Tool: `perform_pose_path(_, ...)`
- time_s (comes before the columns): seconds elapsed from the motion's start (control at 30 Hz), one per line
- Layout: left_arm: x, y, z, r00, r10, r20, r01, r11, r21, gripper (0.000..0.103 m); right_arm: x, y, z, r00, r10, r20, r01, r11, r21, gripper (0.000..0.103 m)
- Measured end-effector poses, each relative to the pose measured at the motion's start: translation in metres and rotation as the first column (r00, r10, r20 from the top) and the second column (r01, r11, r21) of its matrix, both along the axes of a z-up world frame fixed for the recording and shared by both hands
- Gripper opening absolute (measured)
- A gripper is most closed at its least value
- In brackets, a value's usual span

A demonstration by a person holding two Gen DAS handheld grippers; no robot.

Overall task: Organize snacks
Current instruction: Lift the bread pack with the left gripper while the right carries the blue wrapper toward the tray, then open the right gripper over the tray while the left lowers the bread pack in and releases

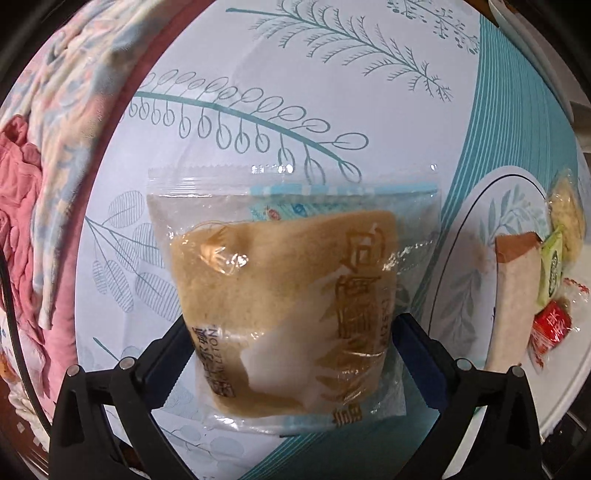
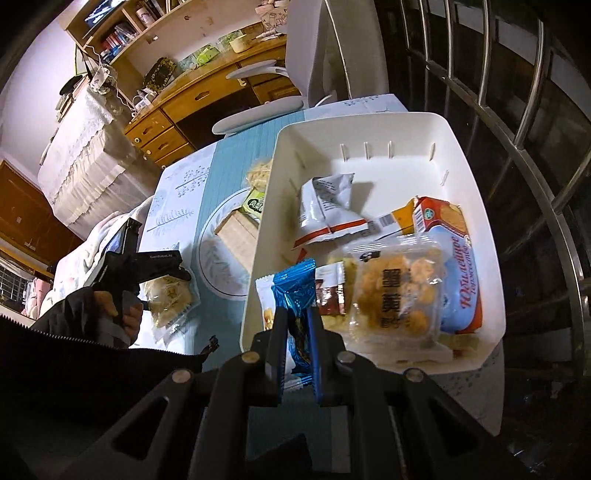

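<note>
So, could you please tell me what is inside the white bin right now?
The white bin holds a grey-white pouch, an orange biscuit box and a clear bag of golden puffs; packets beneath are mostly covered.

- The clear cake packet (image 1: 288, 291) covers the fingertips of the left gripper (image 1: 291, 343) in the left wrist view, so where the pads touch it cannot be made out.
- The red-wrapped candy (image 1: 552, 326) and green sachet (image 1: 552, 266) near that view's right edge are blurred; their print is unreadable.
- The brown box (image 1: 511, 295) beside them is smeared at its lower end.
- In the right wrist view, the white bin (image 2: 369, 129) hides part of the plate (image 2: 221, 254) behind its wall.
- The blue foil packet (image 2: 295, 295) is partly hidden between the fingers of the right gripper (image 2: 297, 332).
- The puffed-snack bag (image 2: 399, 295) covers most of the blue biscuit pack (image 2: 461, 266).
- The shelf items (image 2: 122, 33) at the top left are too small to identify.
</note>
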State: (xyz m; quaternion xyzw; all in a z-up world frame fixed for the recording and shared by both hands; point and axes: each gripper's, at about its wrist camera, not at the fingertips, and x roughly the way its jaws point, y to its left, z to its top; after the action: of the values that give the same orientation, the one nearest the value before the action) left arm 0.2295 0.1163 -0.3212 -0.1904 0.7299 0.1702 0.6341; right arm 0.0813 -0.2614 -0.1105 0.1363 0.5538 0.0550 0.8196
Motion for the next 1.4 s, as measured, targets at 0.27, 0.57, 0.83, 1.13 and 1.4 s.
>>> perform_pose_path(0.27,-0.005,-0.03,0.007,1.0,-0.006,0.024,0.005,0.999,0.038,0.094,0.002,-0.019,-0.002,1.0,0.028,0.008,-0.028,0.999,0.019,0.01)
perform_pose_path(0.57,-0.014,-0.029,0.03,0.997,0.021,-0.076,-0.023,0.999,-0.032,0.091,0.007,-0.036,0.001,0.996,0.08,0.043,-0.081,0.997,0.019,0.01)
perform_pose_path(0.83,-0.021,-0.049,0.081,0.994,-0.037,-0.102,0.032,0.998,-0.05,0.091,0.018,-0.05,0.002,0.991,0.107,0.083,-0.107,0.994,-0.006,0.01)
perform_pose_path(1.13,-0.023,-0.102,0.157,0.991,-0.133,0.001,0.132,0.984,-0.118,0.092,0.033,-0.063,0.007,0.984,0.101,0.149,-0.099,0.995,-0.022,0.011)
perform_pose_path(1.4,-0.017,-0.163,0.203,0.958,-0.263,0.117,0.278,0.951,-0.134,0.092,0.04,-0.069,0.012,0.968,0.087,0.234,-0.077,0.996,-0.053,0.012)
